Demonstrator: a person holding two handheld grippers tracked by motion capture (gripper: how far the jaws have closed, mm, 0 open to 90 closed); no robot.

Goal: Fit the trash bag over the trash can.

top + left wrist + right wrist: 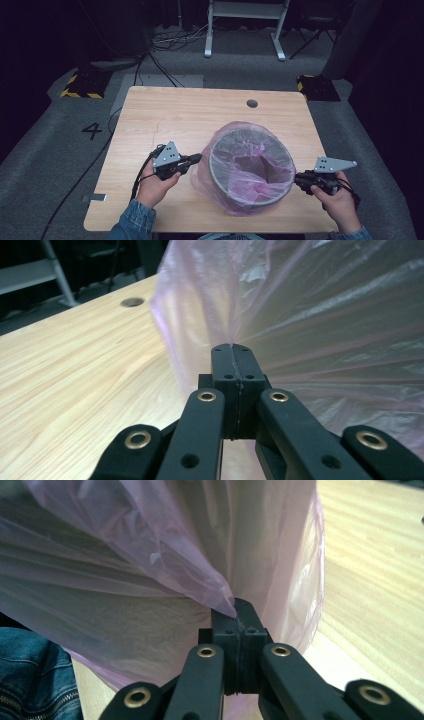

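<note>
Scene: a bin [250, 167] lined with a pink bag [210, 182] stands on my desk [165, 115].
Left claw [233, 351]: clamped tight on the bag's film, bin's left side.
Right claw [239, 611]: pinched shut on film opposite.
Why: likely to draw the liner taut.

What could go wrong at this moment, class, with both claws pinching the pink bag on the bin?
The thin pink bag may tear, since the left claw and right claw each pinch only a small fold. Pulling unevenly could tip the bin or drag it toward the table edge.
</note>
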